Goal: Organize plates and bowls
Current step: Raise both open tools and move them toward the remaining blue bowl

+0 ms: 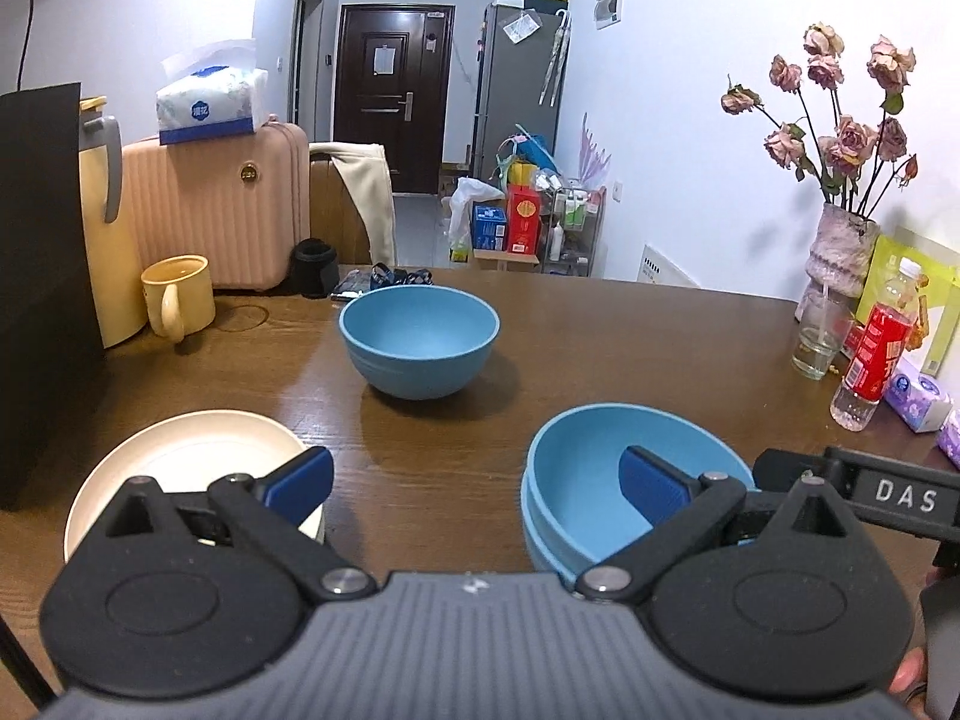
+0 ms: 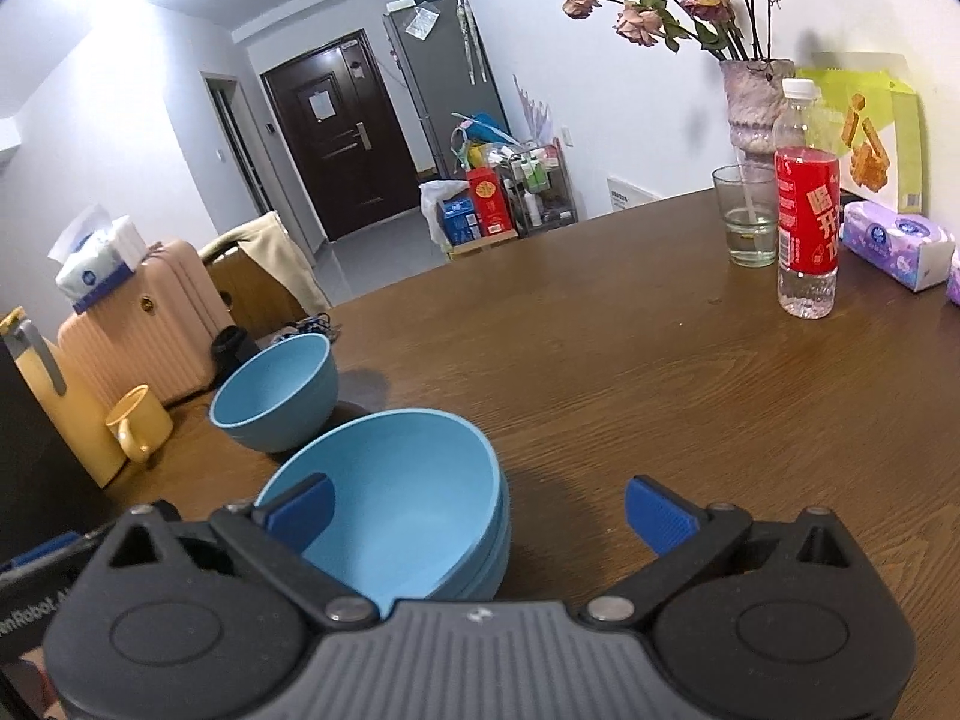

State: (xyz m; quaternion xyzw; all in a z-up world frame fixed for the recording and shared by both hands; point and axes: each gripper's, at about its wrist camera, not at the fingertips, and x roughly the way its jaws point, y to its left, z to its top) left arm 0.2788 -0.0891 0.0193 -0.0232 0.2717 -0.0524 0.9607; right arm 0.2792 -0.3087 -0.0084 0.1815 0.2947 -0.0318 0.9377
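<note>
You are holding both the left gripper point(image 1: 474, 489) and right gripper point(image 2: 477, 510) released, nested blue bowls point(image 2: 408, 510) sitting at eleven o'clock of the right one.

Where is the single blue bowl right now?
In the left wrist view the single blue bowl sits mid-table, beyond the cream plate and the stacked blue bowls, right of the yellow mug.

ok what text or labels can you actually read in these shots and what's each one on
"DAS": white letters on the black right gripper body, left wrist view.
"nRobot": cut-off white print on the black left gripper body, right wrist view.
Red bottle label, tissue pack logo, door notice: too blurred to read.
</note>
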